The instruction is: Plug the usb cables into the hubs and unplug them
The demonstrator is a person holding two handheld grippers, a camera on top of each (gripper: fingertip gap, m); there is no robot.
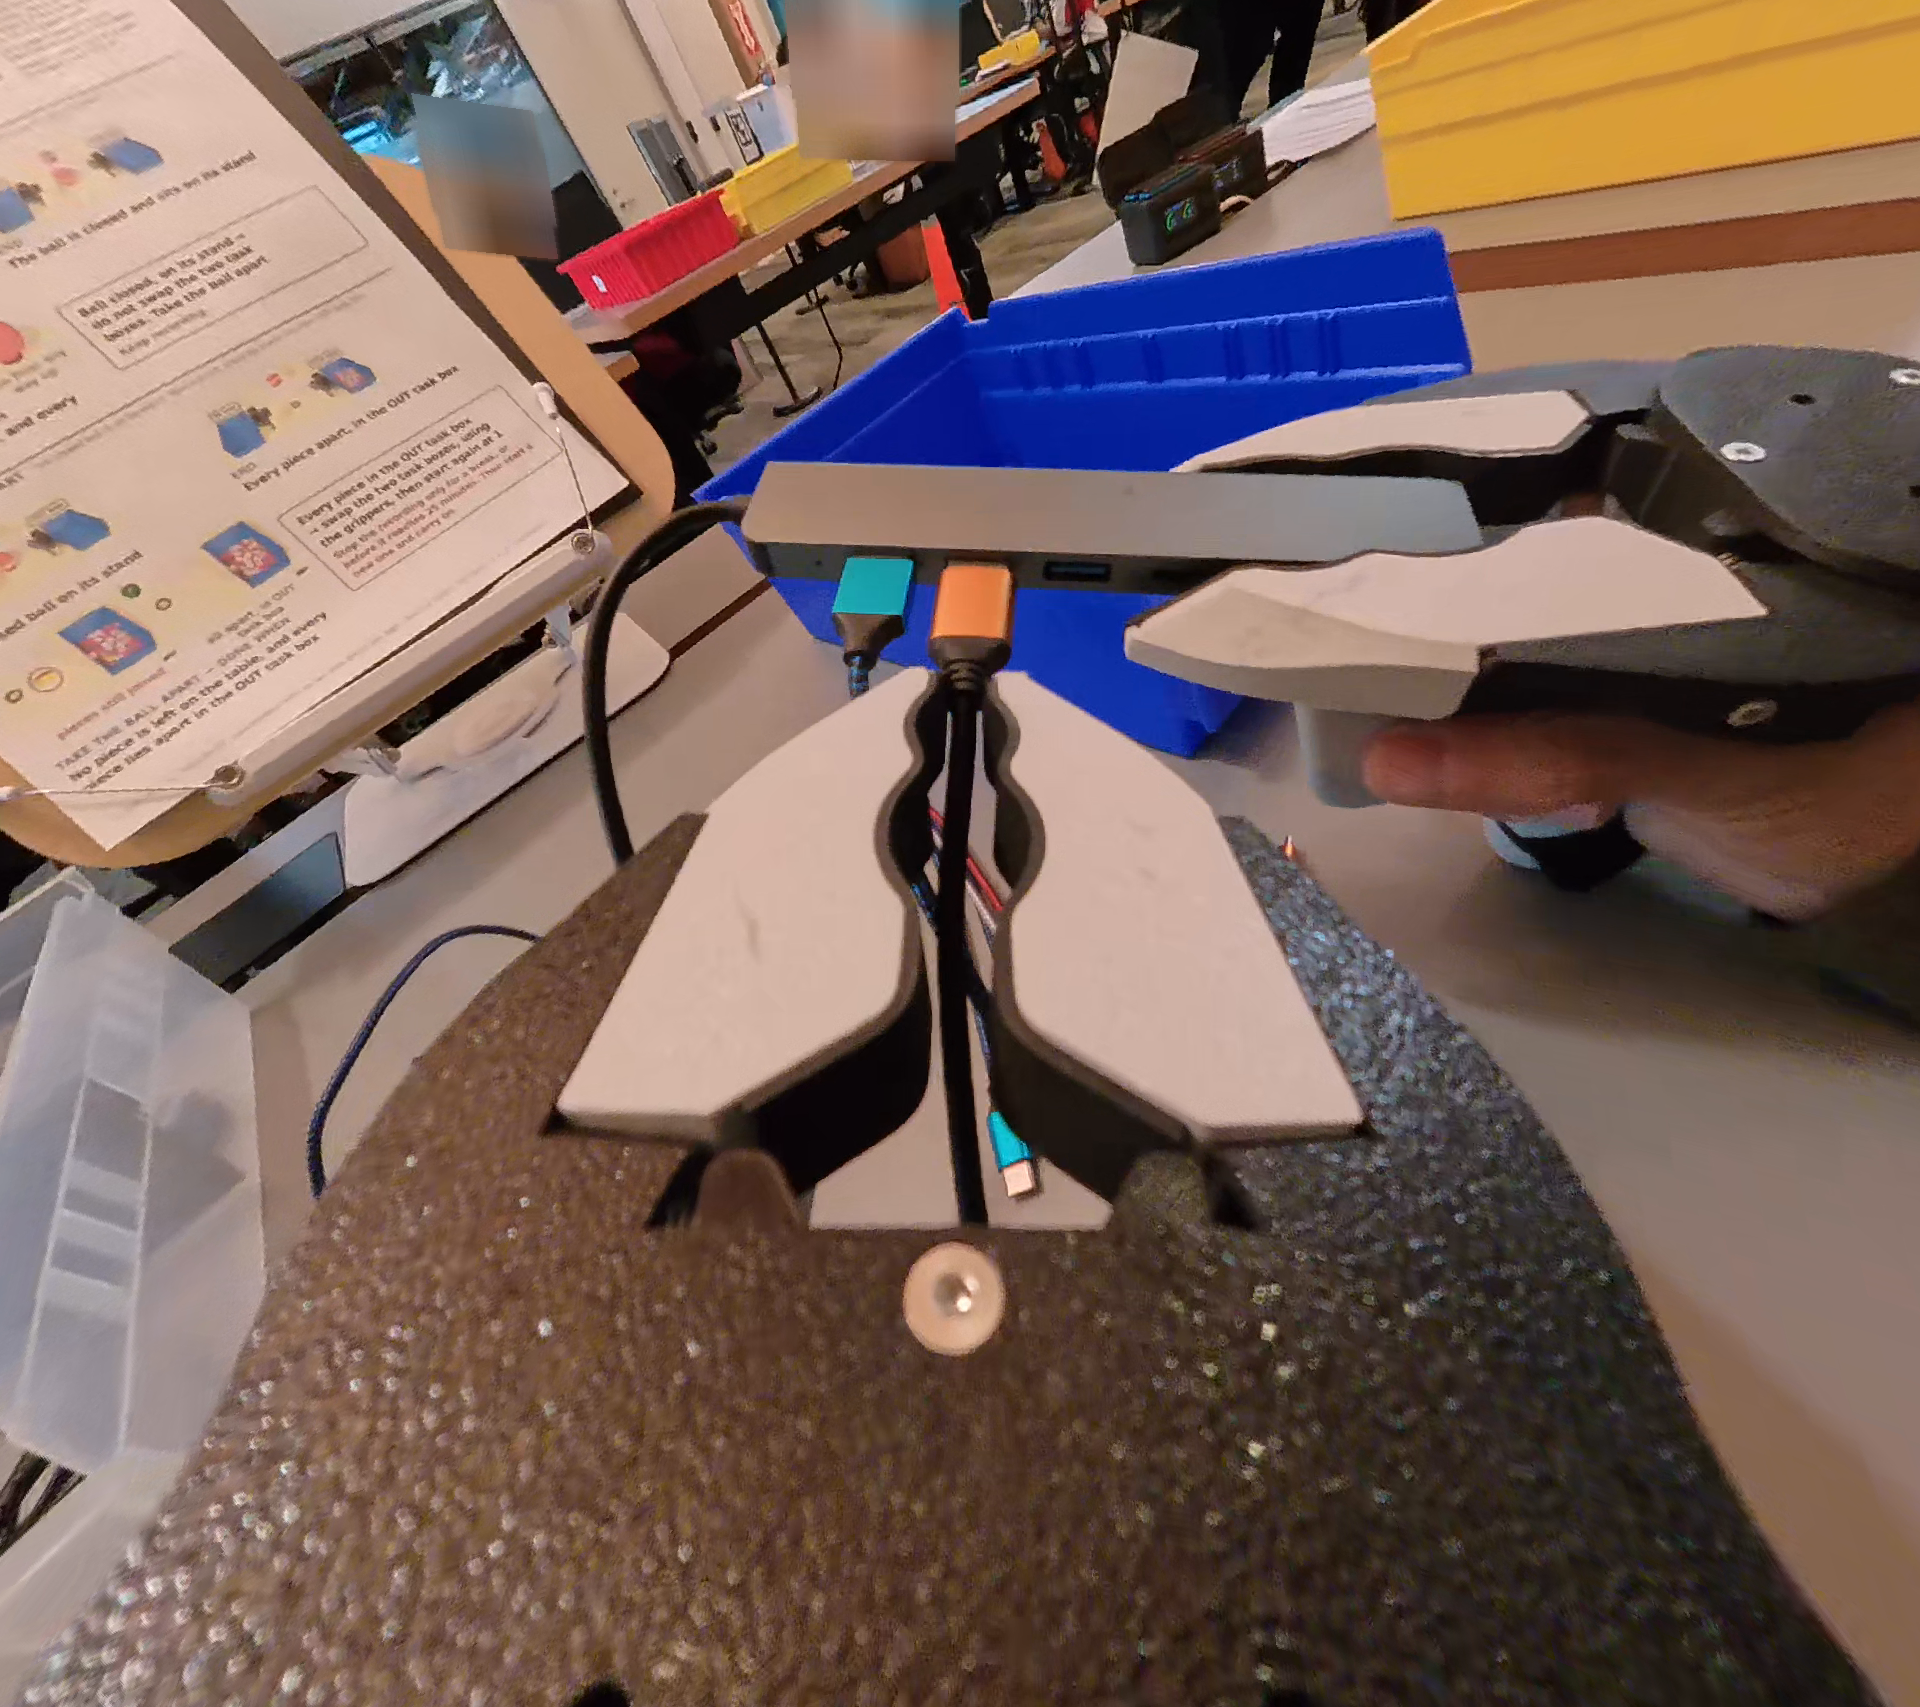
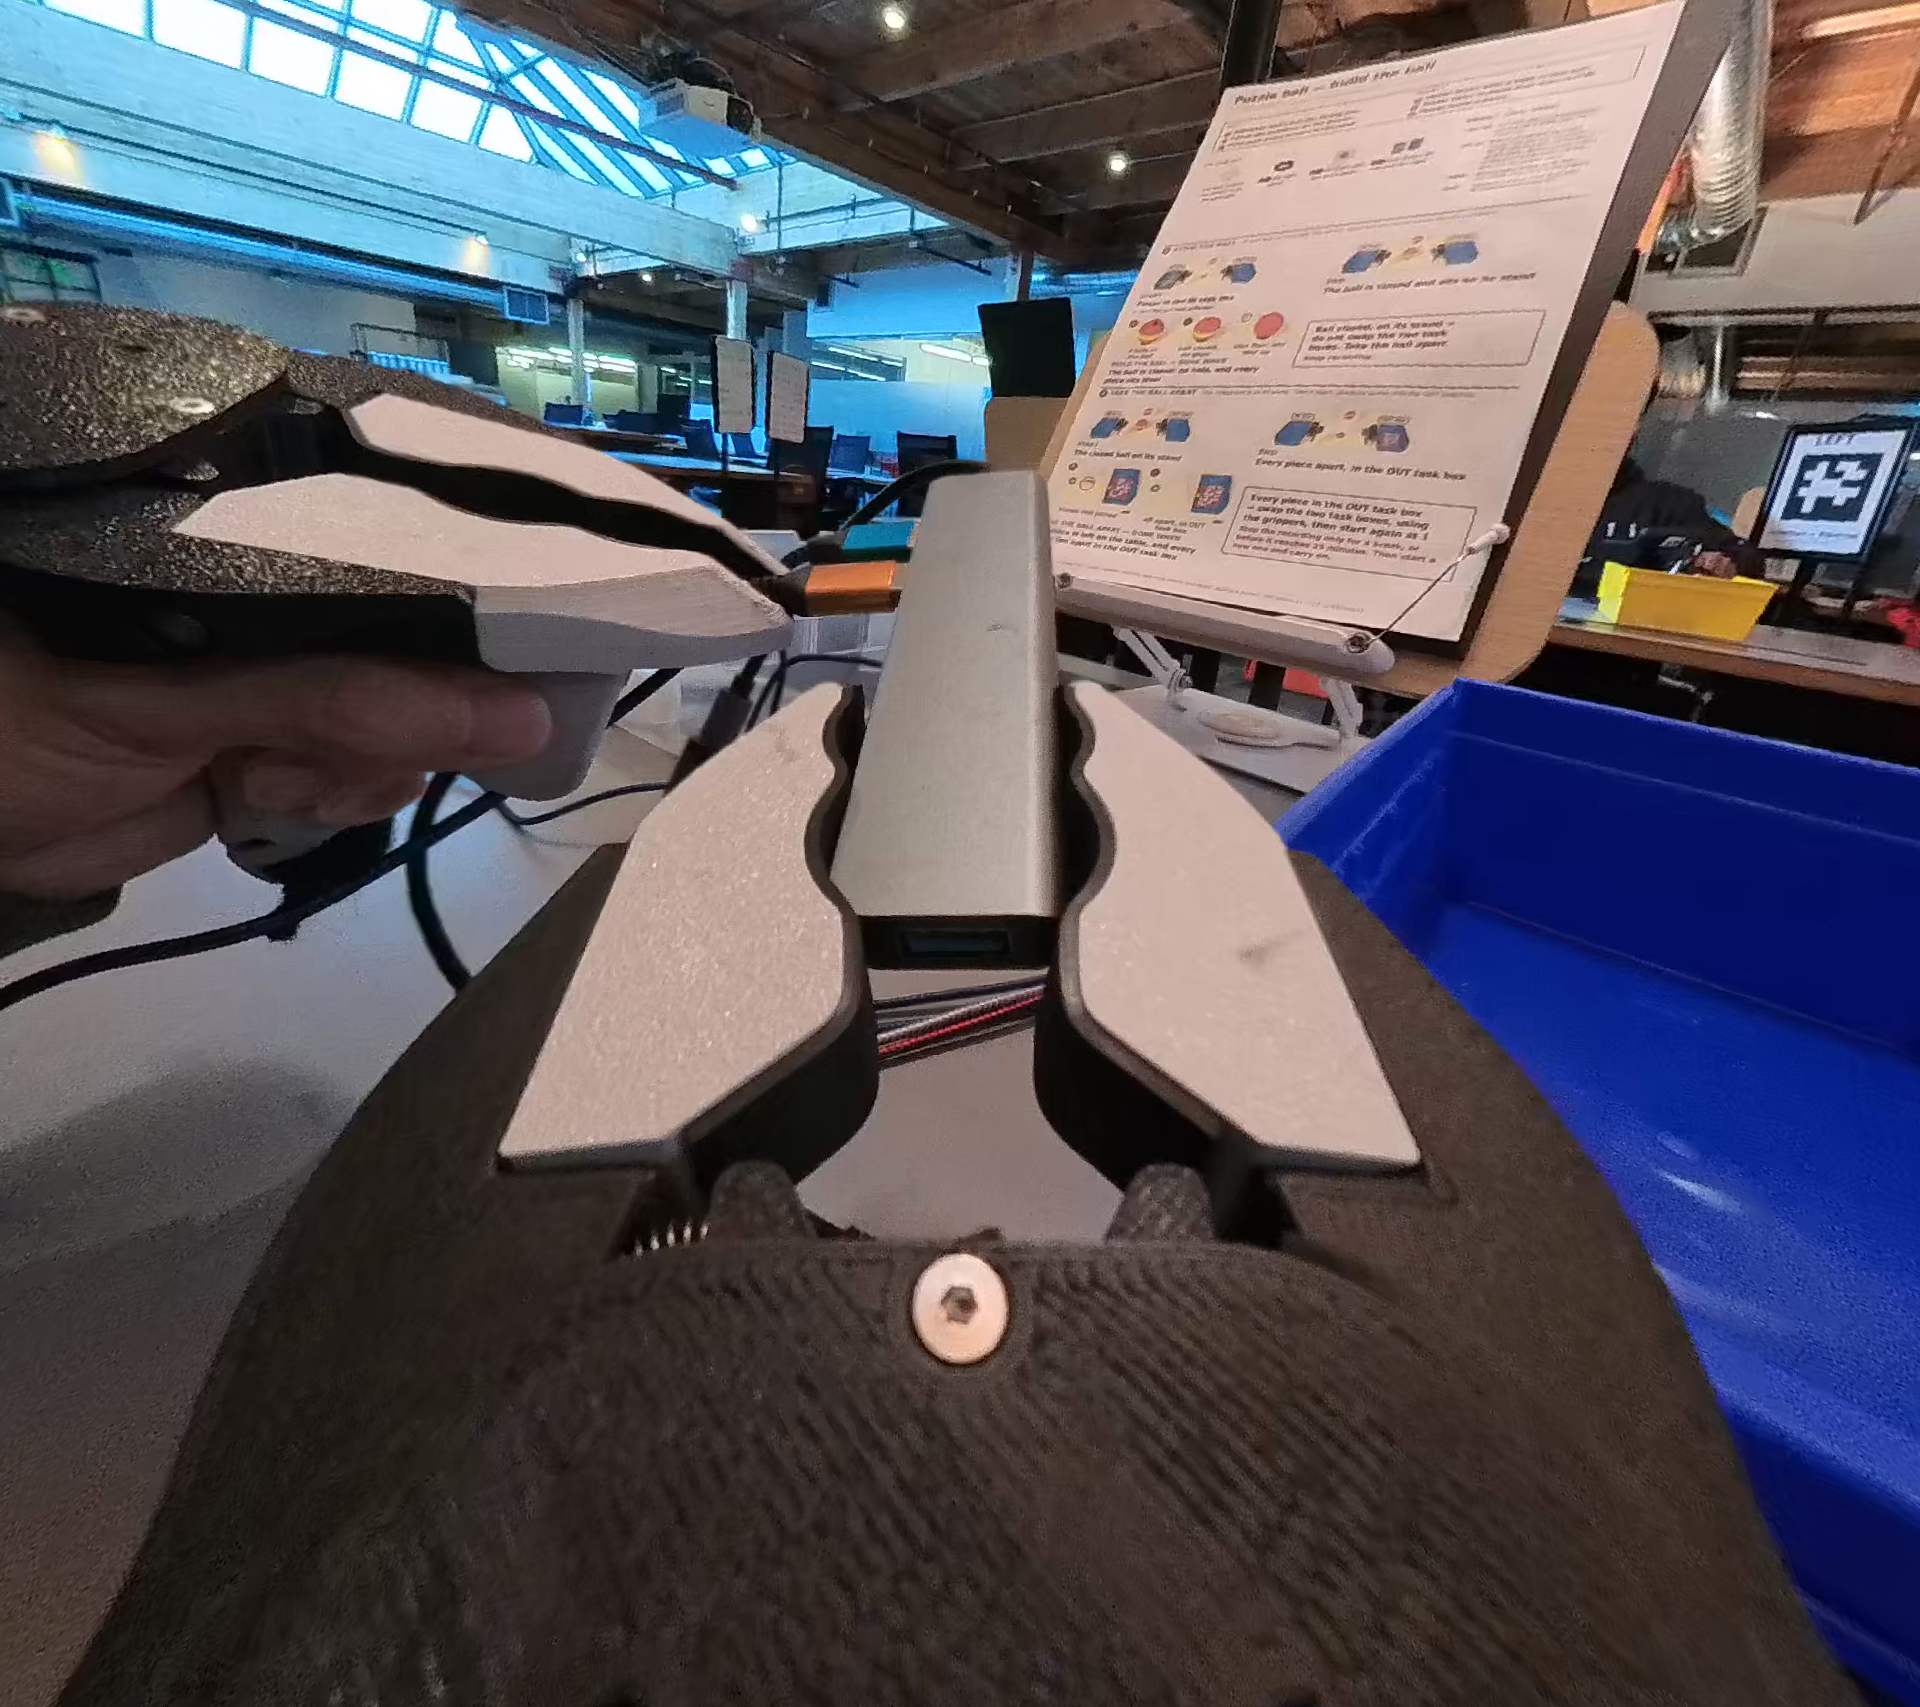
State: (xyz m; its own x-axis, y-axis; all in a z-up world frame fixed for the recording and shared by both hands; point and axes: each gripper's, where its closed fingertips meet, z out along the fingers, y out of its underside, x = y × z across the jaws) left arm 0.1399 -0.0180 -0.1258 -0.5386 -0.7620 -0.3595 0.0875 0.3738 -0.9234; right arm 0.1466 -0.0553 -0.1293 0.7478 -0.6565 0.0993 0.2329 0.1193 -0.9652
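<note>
Hub, a slim grey metal bar (image 1: 1112,507), is pinched by the right hand-held gripper (image 2: 951,722) above the table beside the blue bin (image 1: 1226,379). The left hand-held gripper (image 1: 961,701), pressed on the orange plug's black cable (image 1: 958,930), should hold straight along the port axis, with the hub kept rigid.

Both wrist views close, facing; sharing hub (image 1: 1112,509).
</note>
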